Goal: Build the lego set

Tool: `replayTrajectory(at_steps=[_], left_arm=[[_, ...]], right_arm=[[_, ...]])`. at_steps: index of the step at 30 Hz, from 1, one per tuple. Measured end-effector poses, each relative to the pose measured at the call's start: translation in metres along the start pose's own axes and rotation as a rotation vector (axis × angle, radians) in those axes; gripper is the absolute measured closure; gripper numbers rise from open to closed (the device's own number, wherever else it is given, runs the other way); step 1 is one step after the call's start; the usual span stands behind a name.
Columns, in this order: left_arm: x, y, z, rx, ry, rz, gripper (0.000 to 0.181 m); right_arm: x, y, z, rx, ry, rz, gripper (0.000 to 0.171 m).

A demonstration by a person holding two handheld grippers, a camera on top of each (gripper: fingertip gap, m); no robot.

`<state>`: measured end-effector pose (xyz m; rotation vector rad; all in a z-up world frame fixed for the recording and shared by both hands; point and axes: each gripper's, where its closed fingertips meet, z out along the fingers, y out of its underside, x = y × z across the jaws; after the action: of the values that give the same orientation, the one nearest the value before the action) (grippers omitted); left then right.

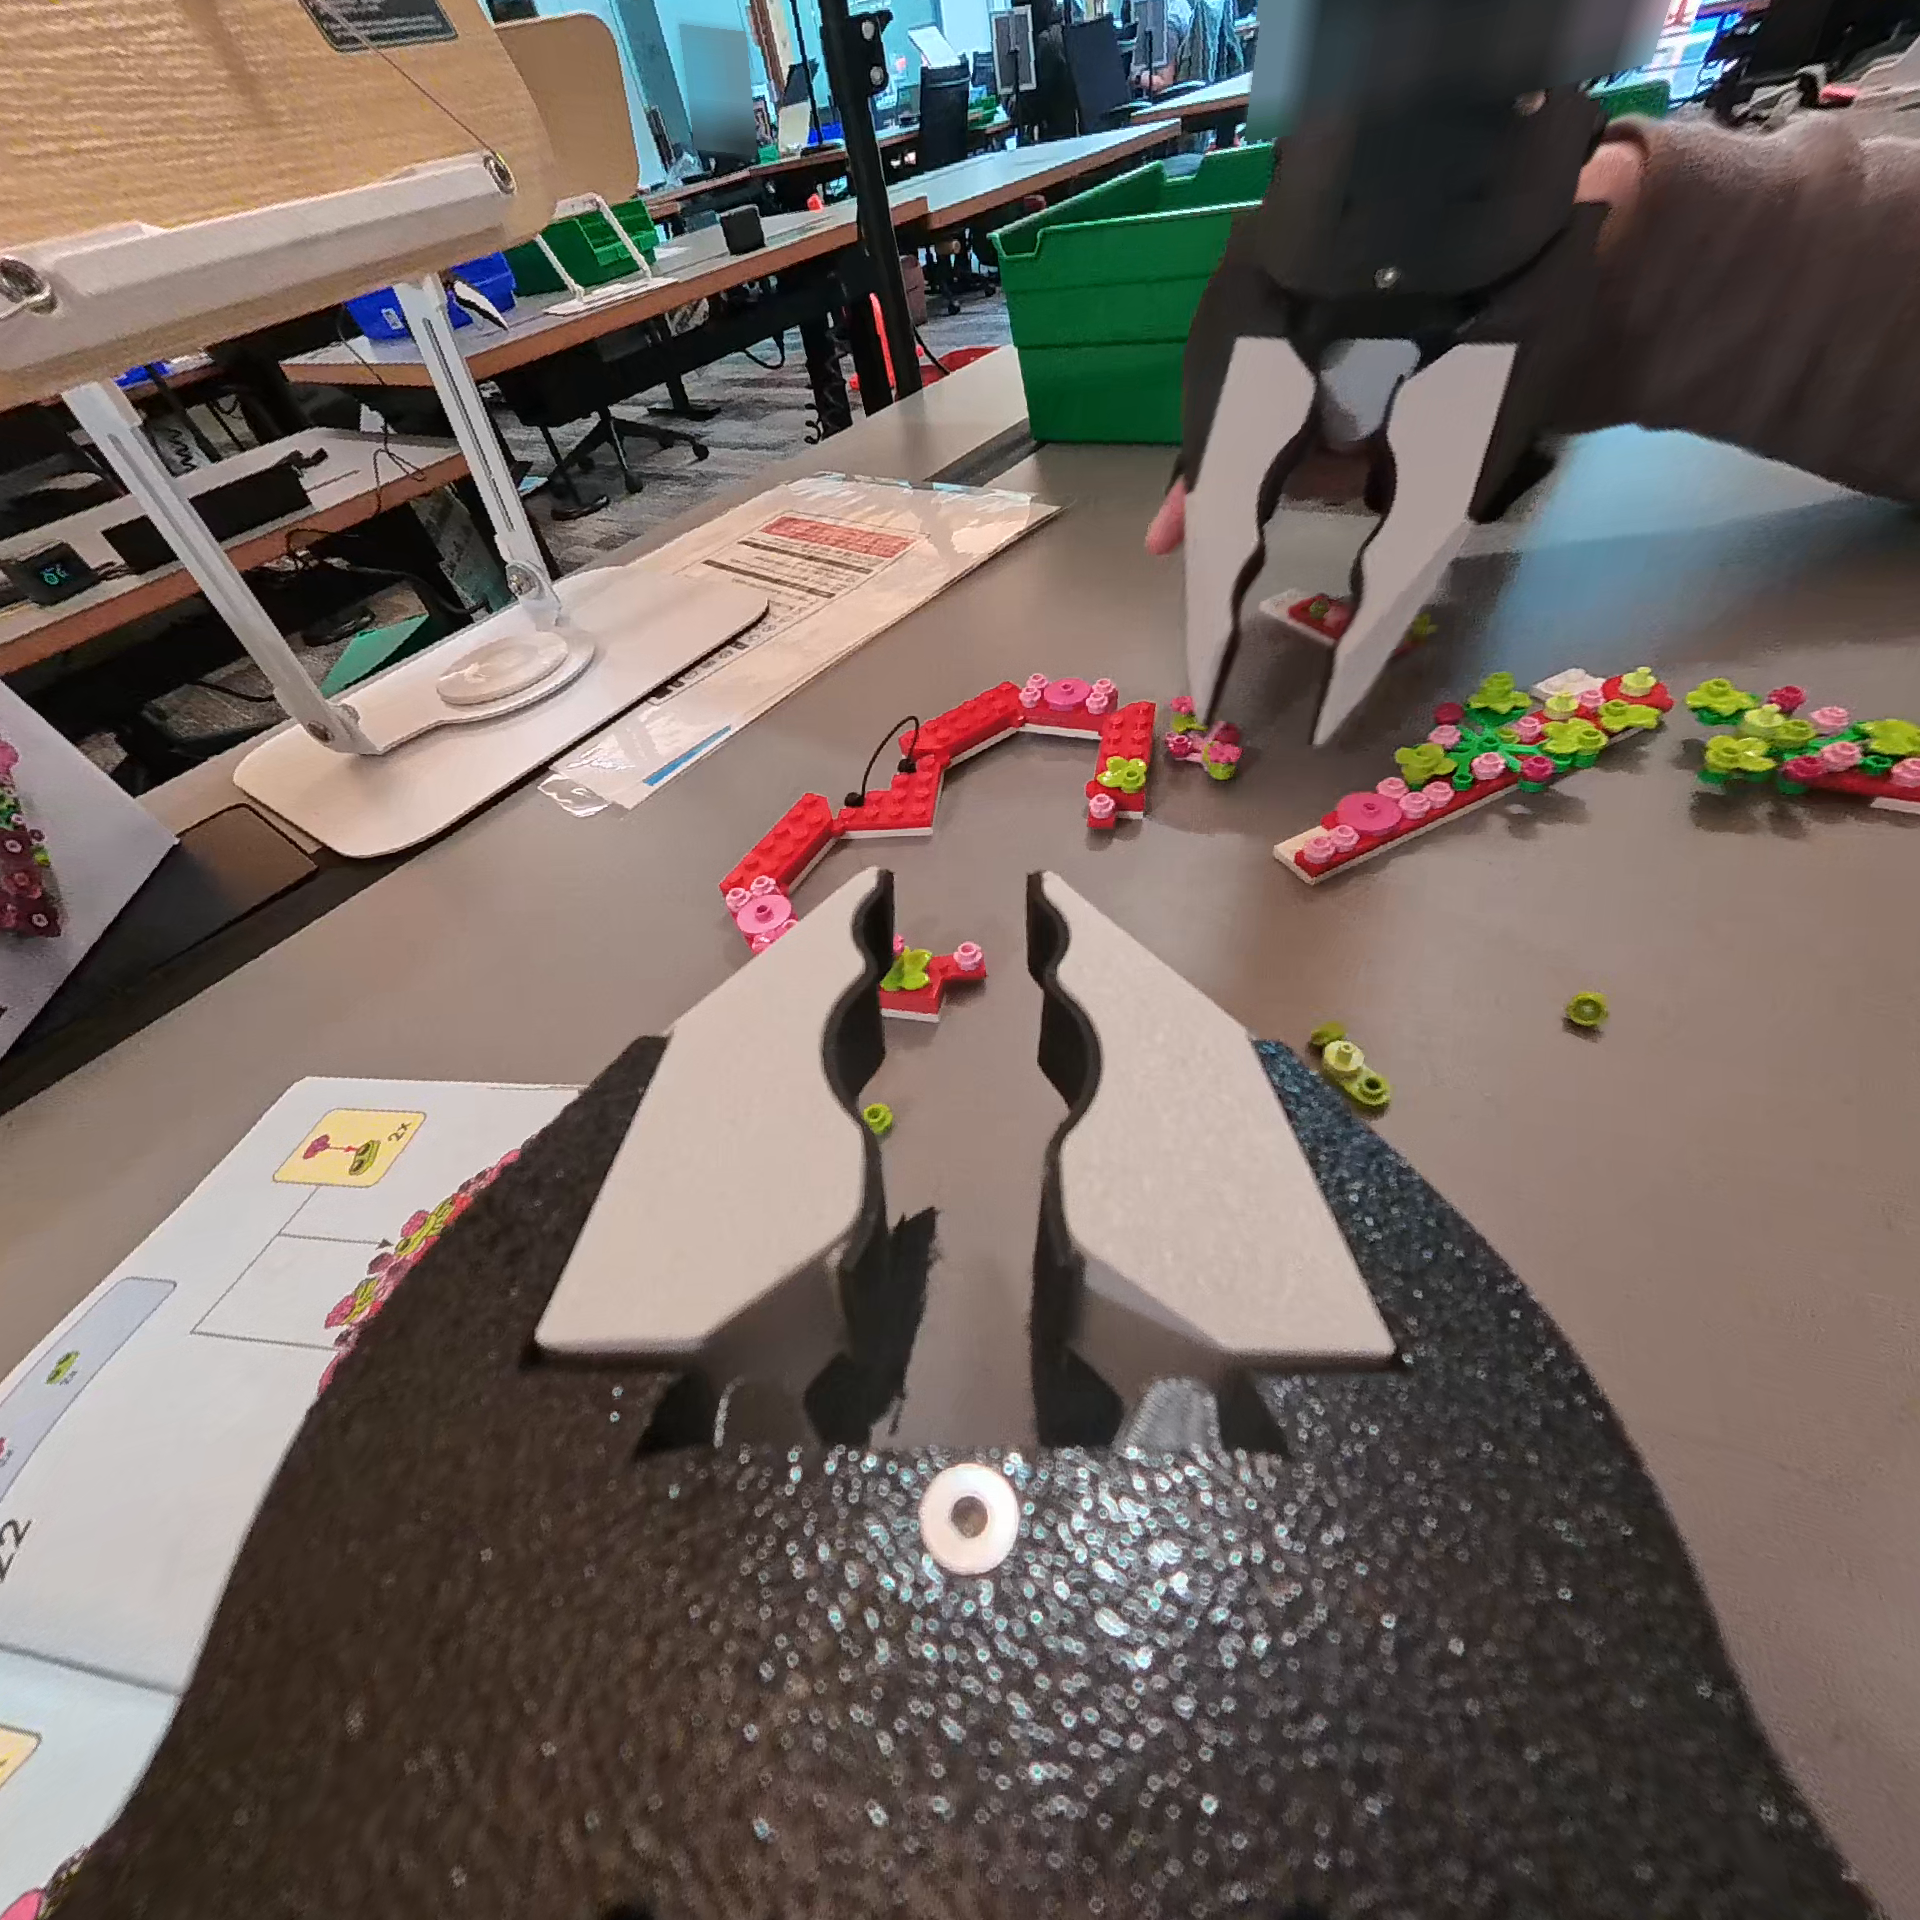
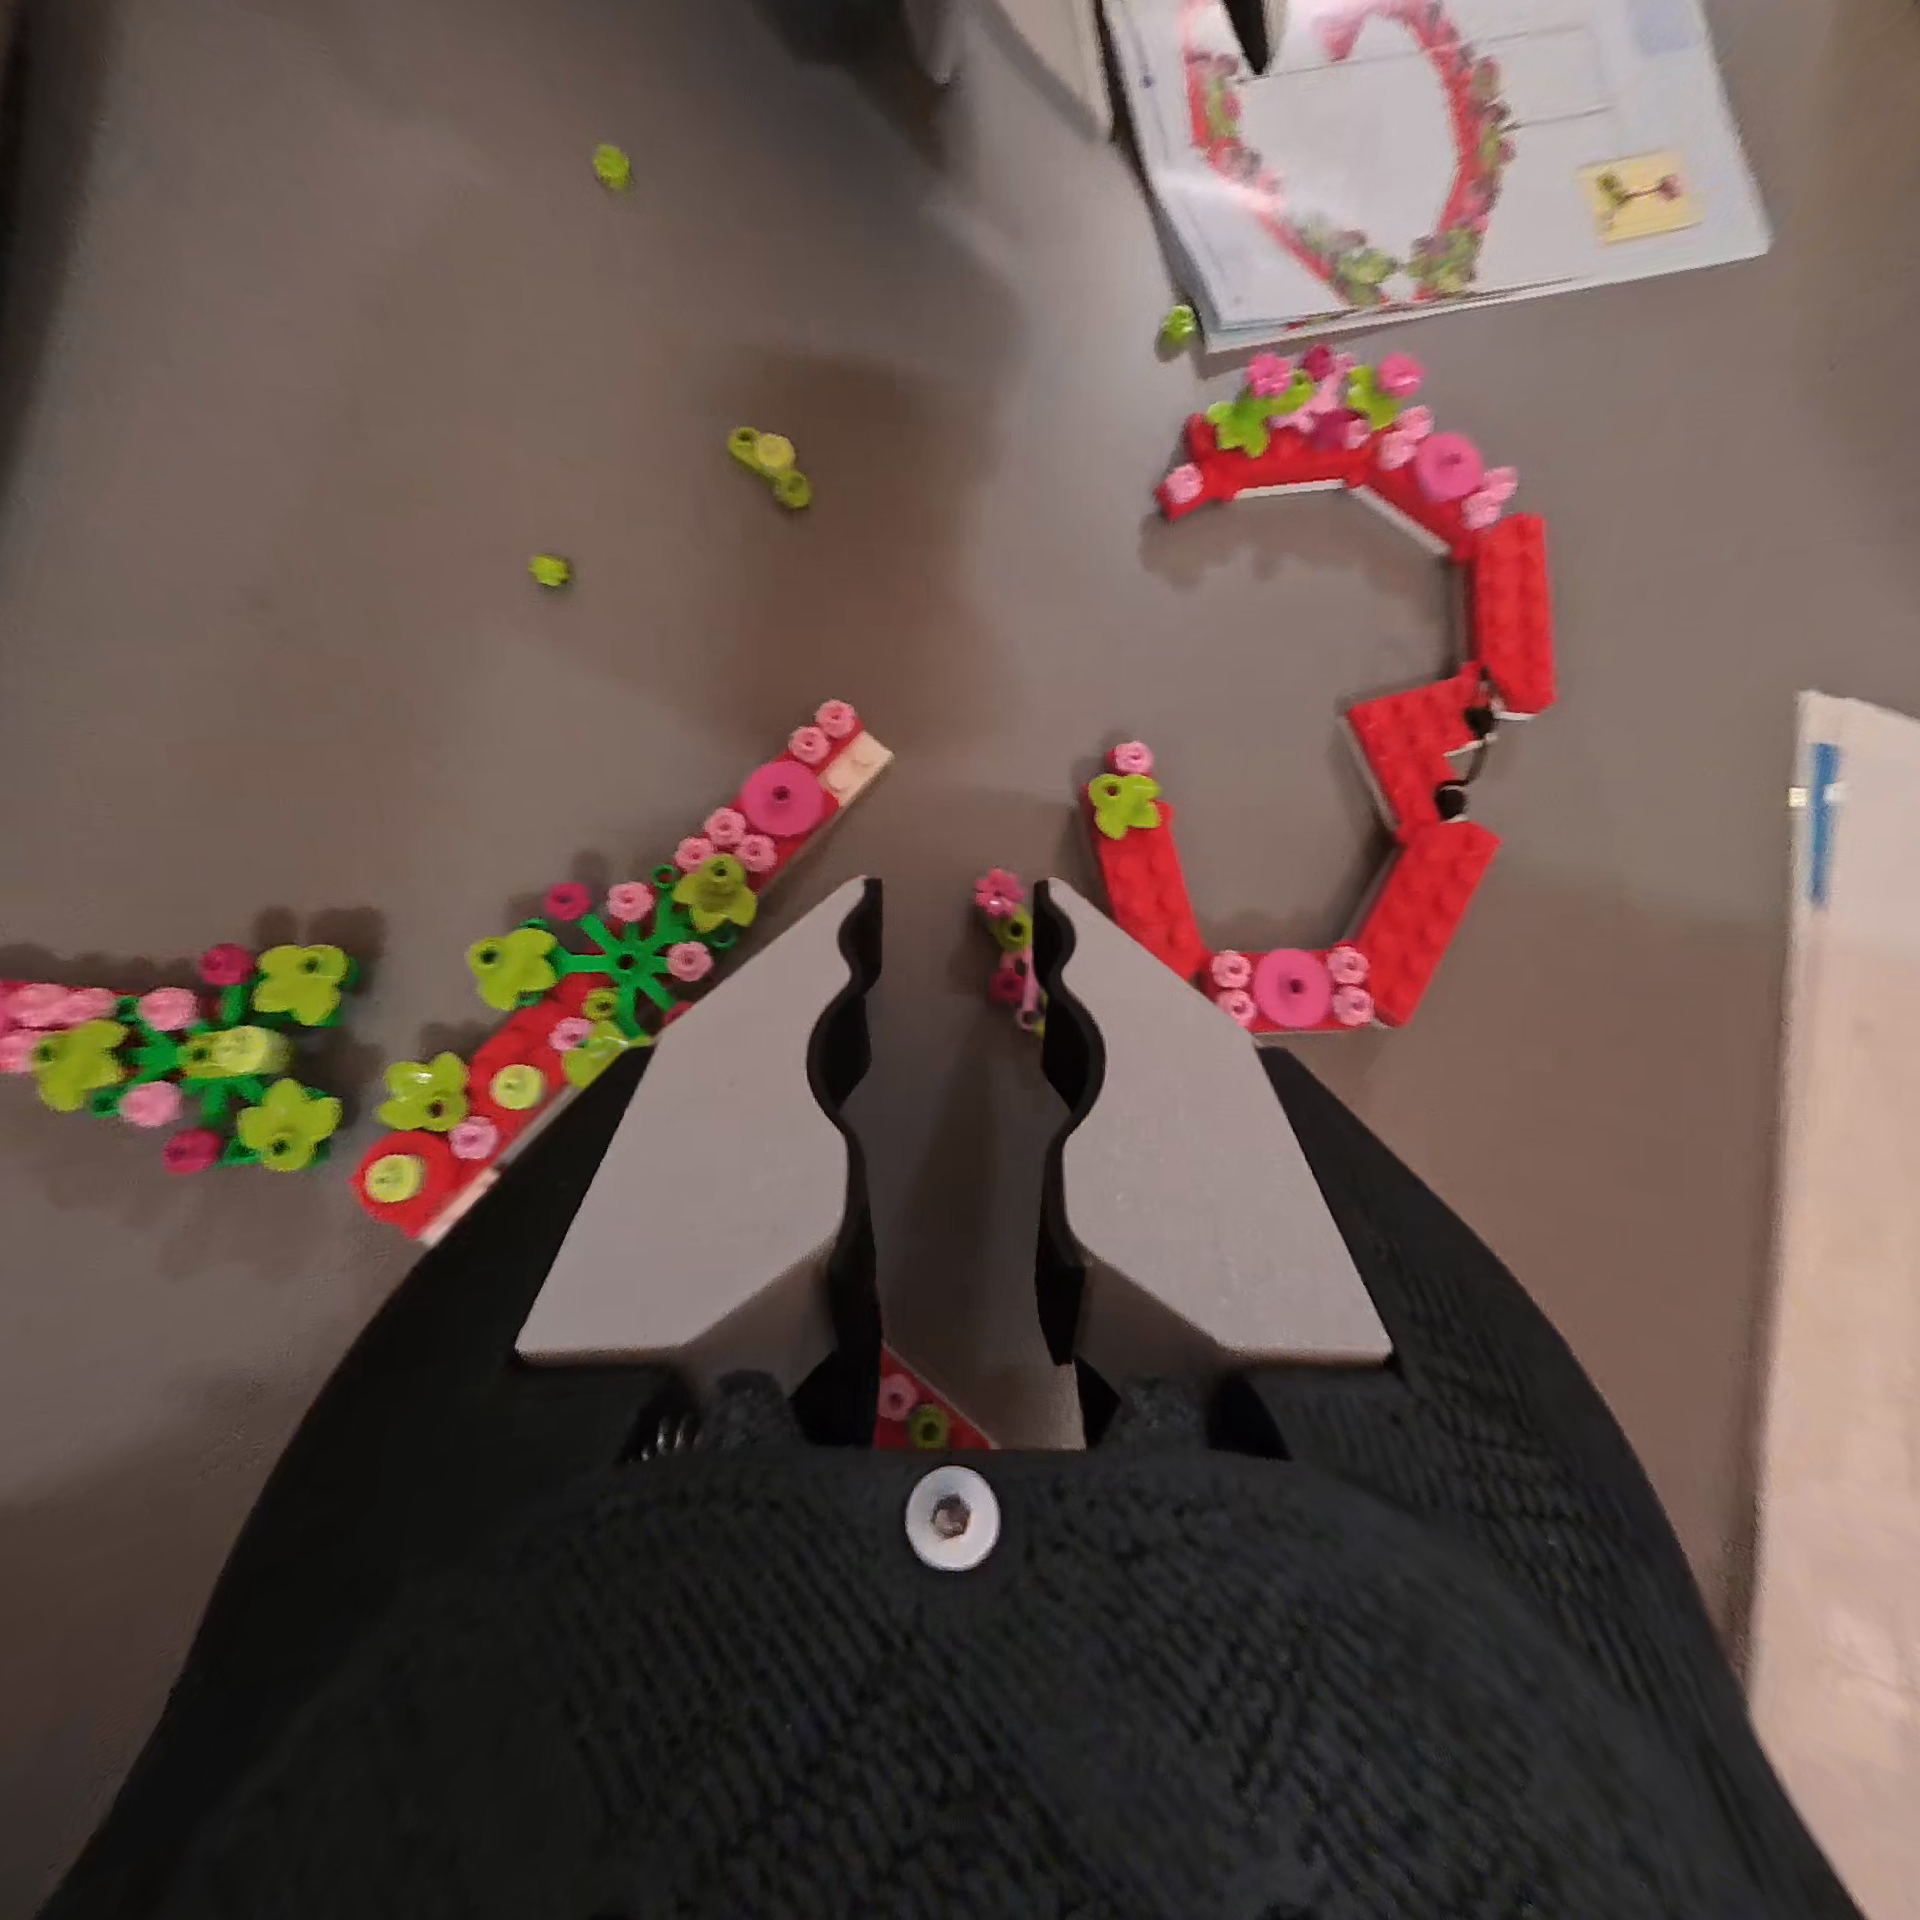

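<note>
We hold the left gripper [image 1: 961,914] with its jaws apart and empty above the grey tabletop [image 1: 1558,1299], over a small red-and-white brick piece with a lime leaf [image 1: 928,977]. Beyond it lies the curved chain of red Lego plates with pink flowers [image 1: 935,769]. Farther off, our right gripper [image 1: 1262,727] stands open, one fingertip beside a small pink flower cluster [image 1: 1205,740]. A green plastic bin [image 1: 1101,301] sits behind.

Grey-brown matte bench [image 1: 1558,1195]. Curved brick chain [image 2: 1444,727] red over white, with pink and magenta flowers, lime leaves. Straight flower strip [image 1: 1475,769] red, tan base, dark-green stems. Hand-held gripper [image 1: 961,914] speckled black with grey fingers [image 1: 727,1143]. Stacked plastic bins [image 1: 1112,301] green.
</note>
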<state>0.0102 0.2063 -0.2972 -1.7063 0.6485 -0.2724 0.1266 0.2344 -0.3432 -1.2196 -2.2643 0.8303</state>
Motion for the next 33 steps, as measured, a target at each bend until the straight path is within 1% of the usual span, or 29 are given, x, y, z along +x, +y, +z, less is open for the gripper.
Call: replayTrajectory(at_steps=[3, 6, 11, 20, 23, 28, 33], left_arm=[[0.001, 0.0, 0.001, -0.001, 0.004, 0.004, 0.158], [0.002, 0.0, 0.001, -0.002, 0.009, 0.005, 0.158], [0.005, -0.002, 0.002, 0.002, 0.017, 0.005, 0.158], [0.03, -0.002, 0.015, -0.033, 0.062, 0.108, 0.158], [0.037, -0.006, 0.018, -0.032, 0.074, 0.139, 0.158], [0.049, 0.0, 0.023, -0.071, 0.106, 0.173, 0.158], [0.058, -0.002, 0.029, -0.11, 0.137, 0.148, 0.158]], right_arm=[[0.009, 0.002, 0.0, 0.0, 0.056, -0.04, 0.145], [0.008, 0.006, 0.004, -0.017, 0.049, -0.045, 0.148], [0.005, 0.007, 0.01, -0.026, 0.034, -0.015, 0.162], [0.006, -0.014, 0.019, 0.032, 0.054, 0.064, 0.163], [0.007, -0.025, 0.022, 0.064, 0.074, 0.101, 0.162], [0.001, -0.038, 0.033, 0.066, 0.075, 0.075, 0.149], [0.01, -0.034, 0.015, 0.074, 0.1, 0.041, 0.144]])
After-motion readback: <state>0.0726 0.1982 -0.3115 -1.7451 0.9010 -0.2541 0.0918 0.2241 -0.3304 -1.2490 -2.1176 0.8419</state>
